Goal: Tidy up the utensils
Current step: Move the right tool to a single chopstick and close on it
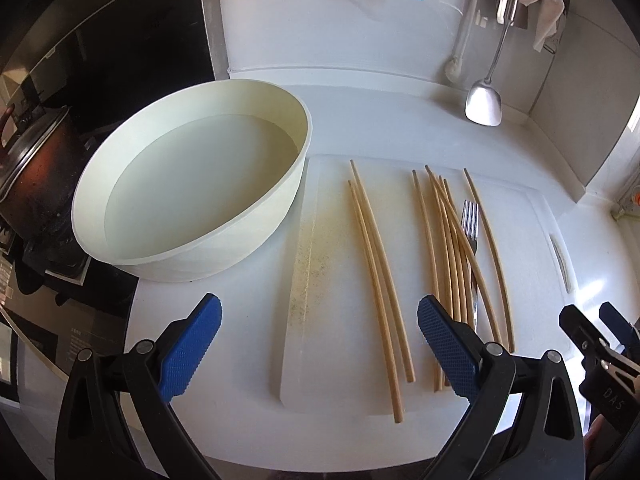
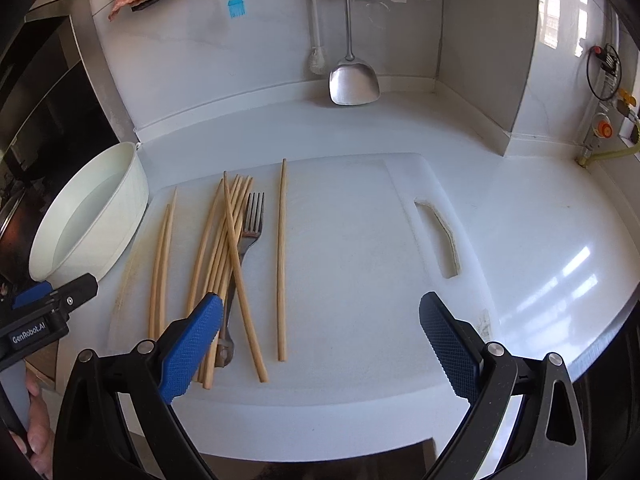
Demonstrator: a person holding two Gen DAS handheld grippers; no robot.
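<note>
Chopsticks point(image 2: 224, 264) lie on my white cutting board point(image 2: 360, 280) — they half hide the fork point(image 2: 246, 236). My left gripper point(image 1: 320, 344) and right gripper point(image 2: 320, 340) are both spread wide, holding nothing.

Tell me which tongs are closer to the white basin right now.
Left. The left tongs hang open just in front of the white basin, which sits ahead to their left. The right tongs hang open over the cutting board, further right, beyond the chopsticks.
</note>
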